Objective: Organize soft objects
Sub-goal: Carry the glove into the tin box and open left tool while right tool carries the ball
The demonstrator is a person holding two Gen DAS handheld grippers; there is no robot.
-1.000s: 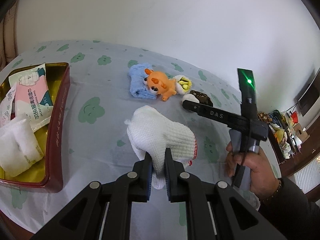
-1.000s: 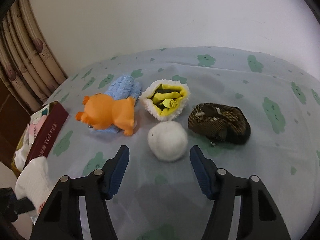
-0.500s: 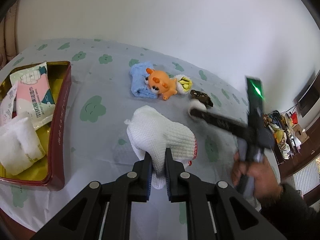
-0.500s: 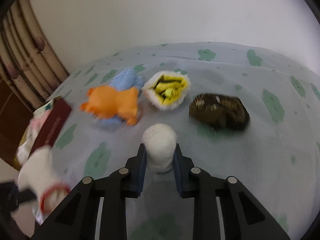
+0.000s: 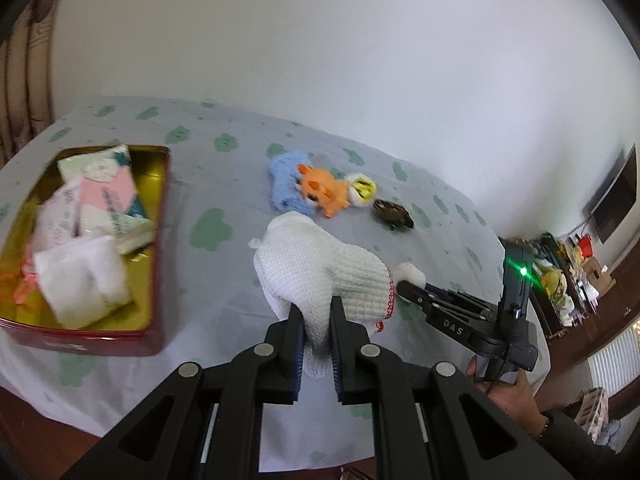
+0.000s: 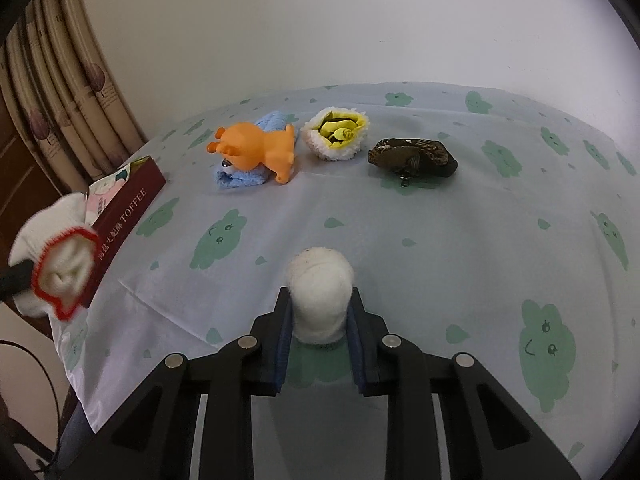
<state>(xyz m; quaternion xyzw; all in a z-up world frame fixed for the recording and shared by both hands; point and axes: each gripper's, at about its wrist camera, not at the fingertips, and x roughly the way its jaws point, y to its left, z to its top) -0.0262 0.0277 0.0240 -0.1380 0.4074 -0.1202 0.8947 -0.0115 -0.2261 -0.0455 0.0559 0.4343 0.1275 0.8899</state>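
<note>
A white knitted glove with a red cuff (image 5: 320, 276) is being pinched by the left gripper (image 5: 316, 334) near one edge only, most of it hanging free above the cloud-print tablecloth (image 6: 460, 240), so slipping out is being risked. A fluffy white ball (image 6: 320, 294) is being squeezed between the right gripper (image 6: 320, 334) pads, above the cloth; being compressible, it could pop out. Further off, the red toffee tin (image 5: 158, 264) is being crowded with packets, so spill-over is likely.

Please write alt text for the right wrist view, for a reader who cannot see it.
The right gripper is shut on a white fluffy ball above a cloud-print tablecloth. Behind lie an orange plush toy, a blue towel and a brown pouch.
</note>
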